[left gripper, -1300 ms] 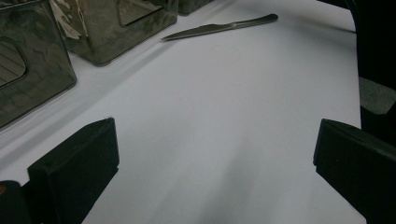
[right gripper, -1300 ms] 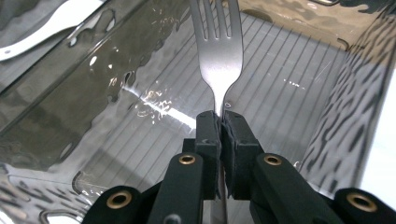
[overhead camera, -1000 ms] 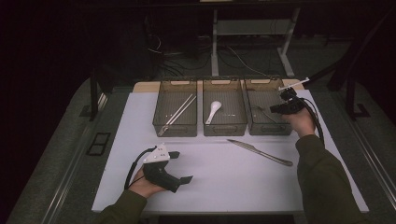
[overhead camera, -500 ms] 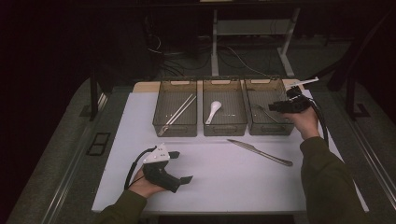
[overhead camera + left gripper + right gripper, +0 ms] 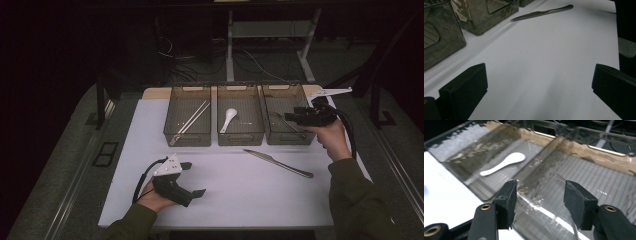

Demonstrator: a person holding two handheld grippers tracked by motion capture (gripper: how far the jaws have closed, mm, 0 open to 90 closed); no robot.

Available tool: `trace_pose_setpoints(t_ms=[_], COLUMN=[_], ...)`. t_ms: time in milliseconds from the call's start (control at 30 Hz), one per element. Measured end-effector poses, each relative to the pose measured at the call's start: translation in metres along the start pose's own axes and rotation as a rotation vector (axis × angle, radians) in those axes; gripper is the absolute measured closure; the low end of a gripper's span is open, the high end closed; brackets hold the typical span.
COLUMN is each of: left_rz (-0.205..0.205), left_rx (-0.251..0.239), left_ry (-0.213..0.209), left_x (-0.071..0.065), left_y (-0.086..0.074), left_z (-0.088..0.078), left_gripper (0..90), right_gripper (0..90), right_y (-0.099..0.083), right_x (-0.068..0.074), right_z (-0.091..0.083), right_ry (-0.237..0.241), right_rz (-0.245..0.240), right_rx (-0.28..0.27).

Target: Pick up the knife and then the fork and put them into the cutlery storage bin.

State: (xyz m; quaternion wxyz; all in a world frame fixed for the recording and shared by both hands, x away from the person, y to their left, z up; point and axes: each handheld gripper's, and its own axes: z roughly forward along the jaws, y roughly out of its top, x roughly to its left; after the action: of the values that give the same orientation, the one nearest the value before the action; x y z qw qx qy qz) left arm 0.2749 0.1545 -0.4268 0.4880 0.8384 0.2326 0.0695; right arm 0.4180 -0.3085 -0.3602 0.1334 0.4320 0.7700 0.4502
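- Left gripper (image 5: 192, 179) lies low on the white mat (image 5: 250, 195), lower left of the high view, jaws wide apart with bare mat between them.
- Left bin (image 5: 187, 137), upper centre, holds chopsticks (image 5: 190, 121) lying slantwise.
- Middle bin (image 5: 240, 137) holds a white spoon (image 5: 228, 119).
- Knife (image 5: 278, 163) lies on the mat just below the bins, centre right, tip towards the upper left.
- Right bin (image 5: 285, 137) holds a fork (image 5: 560, 178), whose tines show between the right gripper's pads.
- Right gripper (image 5: 290, 117), upper right, hovers over the right bin; its jaws have just been opening, half apart, gripping nothing.
- Beyond the table, top of frame, the room is dark: cables and a pale stand on the floor.
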Motion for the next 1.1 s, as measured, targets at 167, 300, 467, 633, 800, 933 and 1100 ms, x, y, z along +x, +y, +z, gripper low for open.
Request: trace_pose_setpoints(t_ms=[167, 300, 467, 633, 800, 933, 1100], left_rz=[-0.002, -0.009, -0.004, -0.008, -0.019, -0.018, -0.011], left_rx=[-0.006, -0.009, -0.011, -0.01, -0.018, -0.016, -0.013], left_ry=[0.002, 0.002, 0.005, 0.016, 0.016, 0.015, 0.015], left_x=[0.0, 0.001, 0.003, 0.003, 0.003, 0.003, 0.003], left_y=[-0.001, -0.002, -0.002, -0.004, -0.006, -0.006, -0.006], left_z=[-0.001, -0.001, -0.004, -0.007, -0.008, -0.008, -0.008], left_gripper=[0.0, 0.0, 0.0, 0.0, 0.0, 0.0, 0.0], right_gripper=[41.1, 40.5, 39.8, 39.0, 39.2, 40.2, 40.8], right_y=[-0.004, -0.011, -0.02, -0.031, -0.039, -0.042, -0.044], right_x=[0.015, 0.026, 0.037, 0.045, 0.051, 0.055, 0.058], right_z=[-0.007, -0.011, -0.019, -0.021, -0.021, -0.02, -0.015], right_ry=[0.03, 0.051, 0.074, 0.092, 0.092, 0.081, 0.078], right_rz=[-0.041, -0.063, -0.096, -0.122, -0.159, -0.197, -0.228], right_rx=[0.001, 0.017, 0.03, 0.069, 0.114, 0.157, 0.204])
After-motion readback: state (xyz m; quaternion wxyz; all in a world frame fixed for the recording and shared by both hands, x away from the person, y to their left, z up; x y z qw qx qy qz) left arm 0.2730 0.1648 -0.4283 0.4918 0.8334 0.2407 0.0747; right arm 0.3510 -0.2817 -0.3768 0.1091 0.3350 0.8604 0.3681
